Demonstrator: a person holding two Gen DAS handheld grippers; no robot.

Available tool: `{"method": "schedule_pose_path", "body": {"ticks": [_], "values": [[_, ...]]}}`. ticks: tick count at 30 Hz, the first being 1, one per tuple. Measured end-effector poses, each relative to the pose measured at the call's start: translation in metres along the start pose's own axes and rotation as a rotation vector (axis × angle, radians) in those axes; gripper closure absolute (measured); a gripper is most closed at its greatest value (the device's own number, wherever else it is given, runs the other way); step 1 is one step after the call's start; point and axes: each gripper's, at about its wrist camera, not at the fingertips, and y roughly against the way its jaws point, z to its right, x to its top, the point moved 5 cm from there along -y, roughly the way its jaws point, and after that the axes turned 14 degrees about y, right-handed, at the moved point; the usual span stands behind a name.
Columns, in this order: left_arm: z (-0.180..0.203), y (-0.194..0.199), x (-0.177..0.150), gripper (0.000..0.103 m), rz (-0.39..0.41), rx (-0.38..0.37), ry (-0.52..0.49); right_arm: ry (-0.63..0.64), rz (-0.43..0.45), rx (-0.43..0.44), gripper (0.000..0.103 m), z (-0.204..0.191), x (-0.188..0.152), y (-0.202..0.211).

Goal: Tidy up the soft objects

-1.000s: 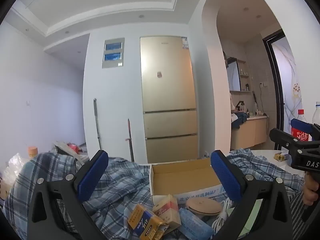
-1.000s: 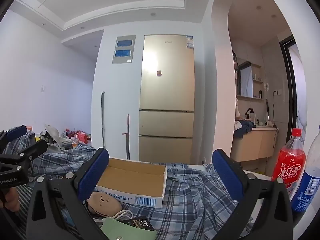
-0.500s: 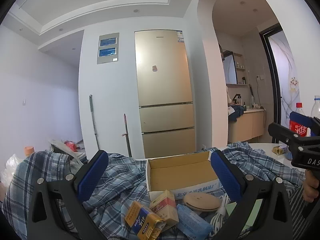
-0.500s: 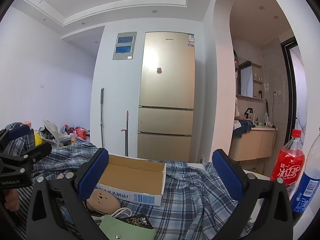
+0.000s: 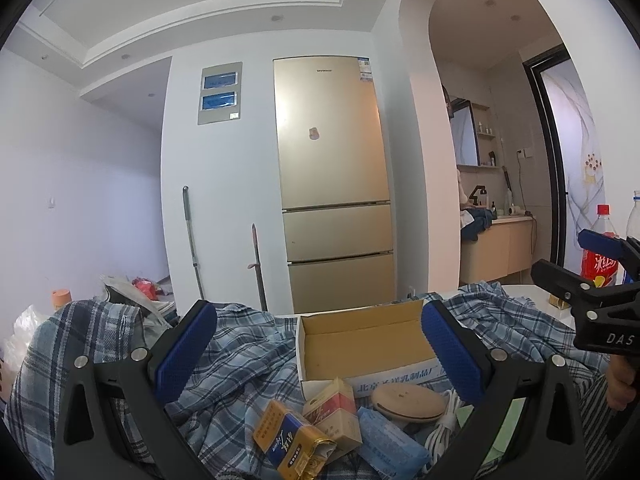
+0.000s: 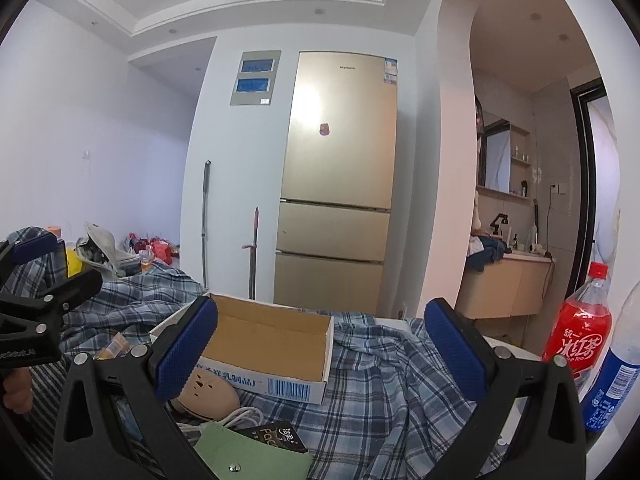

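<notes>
Since a second ago both your cameras have dipped a little, so the open, empty cardboard box (image 5: 362, 344) and the clutter in front of it sit slightly higher in both views. Your left gripper (image 5: 320, 354) and right gripper (image 6: 320, 354) both hang spread wide, holding nothing. The soft thing to sort, I judge, is the rumpled blue plaid flannel shirt (image 6: 384, 392): it sprawls under and around the box, its long axis running left to right across both views, and its biggest loose fold lies just below your right gripper, so that hand looks nearer. Small packets, a yellow carton (image 5: 294, 446) and a beige oval pad (image 5: 408, 402) rest on the cloth near the box. The surface is a white table (image 6: 516, 354), with a red tea bottle (image 6: 578, 334) at its right edge; behind stands a gold fridge (image 5: 334, 180).
</notes>
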Motion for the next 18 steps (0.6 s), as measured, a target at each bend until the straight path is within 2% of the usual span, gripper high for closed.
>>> {"method": "schedule_pose_path", "body": {"ticks": [8,11,14,18], "values": [[-0.0012,0.0046,0.0027,0.000,0.018,0.001,0.016,-0.008,0.008,-0.003,0.000,0.0019,-0.0001,0.0021],[-0.0034,0.0057,0.0042,0.000,0.037,0.042,0.026,-0.008,0.010,-0.004,0.000,0.0022,0.0000,0.0027],[0.0008,0.0008,0.0017,0.000,0.012,0.043,0.009,-0.008,0.002,-0.012,0.000,0.0014,0.0001,0.0019],[0.0038,0.0007,0.0041,0.000,0.028,0.025,0.021,-0.002,-0.003,-0.029,0.000,0.0017,0.0005,0.0028]]}}
